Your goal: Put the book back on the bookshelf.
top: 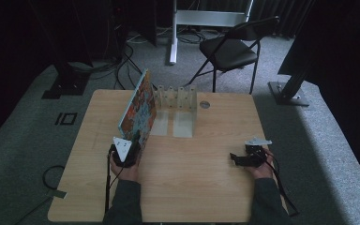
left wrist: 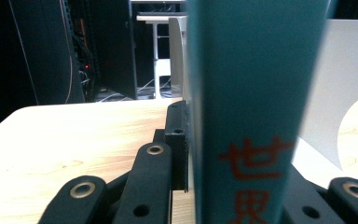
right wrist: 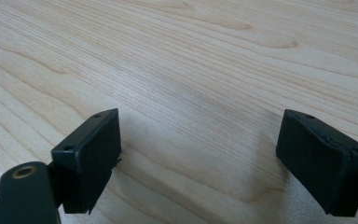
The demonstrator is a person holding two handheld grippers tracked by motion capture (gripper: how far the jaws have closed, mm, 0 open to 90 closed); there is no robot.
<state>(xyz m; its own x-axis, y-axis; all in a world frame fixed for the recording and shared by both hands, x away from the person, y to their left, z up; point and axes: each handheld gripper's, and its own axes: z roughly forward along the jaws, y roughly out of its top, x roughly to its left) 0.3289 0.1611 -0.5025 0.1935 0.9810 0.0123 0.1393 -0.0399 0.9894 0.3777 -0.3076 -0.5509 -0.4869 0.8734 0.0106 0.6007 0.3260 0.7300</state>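
1. The pale wooden square table is carrying everything, with a black folding chair standing on the grey carpet beyond its far edge.
2. A large, thin teal-spined book with a colourful orange-and-blue cover is standing on edge at the table's left-centre, leaning slightly, its far end just beside a clear plastic slotted book rack.
3. The rack is sitting near the far middle of the table, its slots holding nothing.
4. The left tool is gripping the book's near end, its jaws clamping the teal spine from both sides.
5. The right tool is resting at the table's right, well apart from the book, its jaws standing wide over bare wood and holding nothing.
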